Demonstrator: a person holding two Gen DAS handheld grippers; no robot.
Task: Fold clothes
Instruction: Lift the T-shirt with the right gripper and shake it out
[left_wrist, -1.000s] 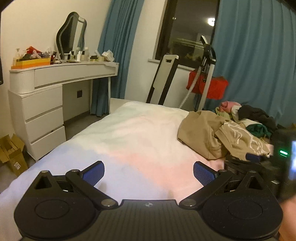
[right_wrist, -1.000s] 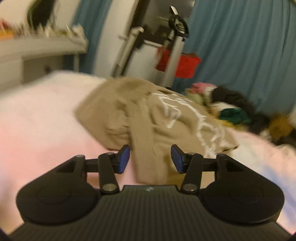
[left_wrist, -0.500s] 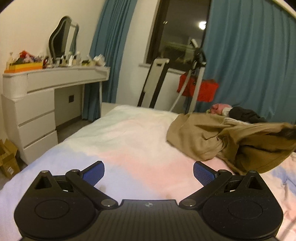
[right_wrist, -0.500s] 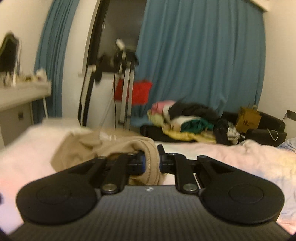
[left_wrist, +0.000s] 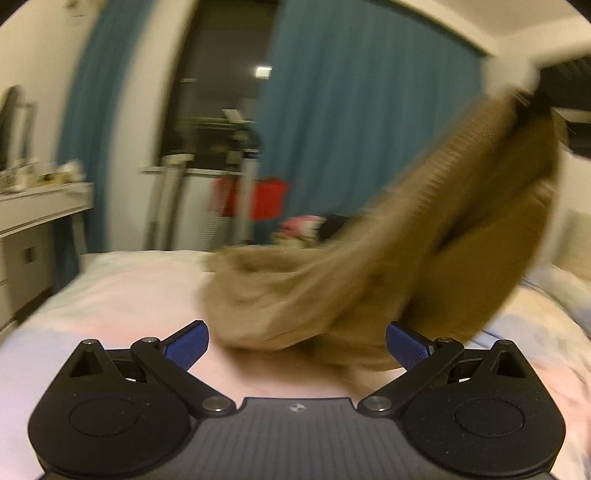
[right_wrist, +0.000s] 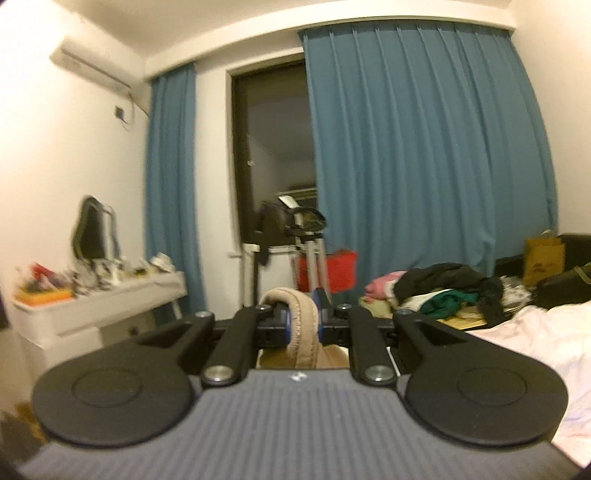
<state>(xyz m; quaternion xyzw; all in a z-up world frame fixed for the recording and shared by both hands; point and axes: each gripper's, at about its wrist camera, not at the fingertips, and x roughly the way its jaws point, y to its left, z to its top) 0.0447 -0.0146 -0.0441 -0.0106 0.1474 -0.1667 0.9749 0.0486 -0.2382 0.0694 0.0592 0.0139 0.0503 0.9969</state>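
While my right gripper (right_wrist: 301, 325) is clamped on a rolled hem of the tan garment (left_wrist: 369, 266), the cloth hangs from it in a long slanted drape. Pinch point is high and to the right in the left wrist view; from there the fabric runs down and leftward to a bunched end resting on the pink bedcover (left_wrist: 110, 295).

Left gripper (left_wrist: 297, 341): fingers wide apart, nothing between them, low over the bedcover. The bunched lower end lies just ahead of the blue pads (left_wrist: 186, 343), slightly right of centre between them. Whether cloth touches the right-hand pad I cannot tell; motion blur smears that edge.

Long axis of the garment: diagonal, upper right to lower left, roughly crossing in front of my left fingers instead of pointing along them.

Judgement: left hand is the nearer one to the free lower end, and the only one free. A second grip would want an edge or corner, but none can be picked out in the heap. Garment is crumpled, not flat, not folded.

Other clothes (right_wrist: 443, 291) sit piled beyond the bed's far side, well apart from both grippers.
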